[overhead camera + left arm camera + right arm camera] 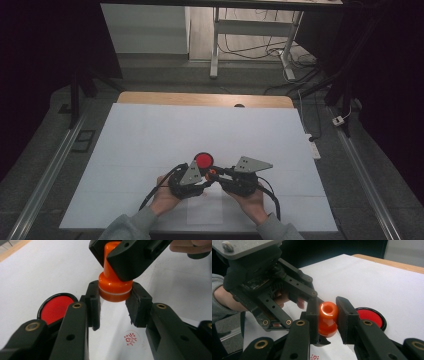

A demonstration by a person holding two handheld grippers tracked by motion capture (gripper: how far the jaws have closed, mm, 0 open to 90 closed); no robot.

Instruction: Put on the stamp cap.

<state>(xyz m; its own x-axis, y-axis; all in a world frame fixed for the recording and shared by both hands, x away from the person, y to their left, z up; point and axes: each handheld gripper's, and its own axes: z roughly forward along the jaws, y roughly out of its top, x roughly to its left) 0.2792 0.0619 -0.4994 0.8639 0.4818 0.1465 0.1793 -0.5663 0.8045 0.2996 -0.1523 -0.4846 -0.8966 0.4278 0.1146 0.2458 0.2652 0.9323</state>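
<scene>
1. Orange stamp (115,285) held upright between both sets of jaws: knob up, wide base down, long axis near vertical, lifted just clear of the paper.
2. Right gripper (327,315) clamped on the narrow upper handle, pads pressed against either side of the neck; shut on the stamp.
3. Left gripper (113,306) spread around the wide base, one pad on each side, close beside it; no clear contact visible, so open, bracketing the base rather than squeezing it.
4. Both hands equally near; in the high view the two grippers meet nose to nose with the stamp (212,173) between them.
5. Red ink pad (55,308) in its black rim just off the left pad of the left gripper, lying flat, close but apart from the stamp.
6. Red seal print (131,338) already on the paper below the left gripper's jaws, toward the right pad.
7. White sheet (150,135) flat over the counter (150,97); wooden edge showing at the far side, dark floor and cables beyond.
</scene>
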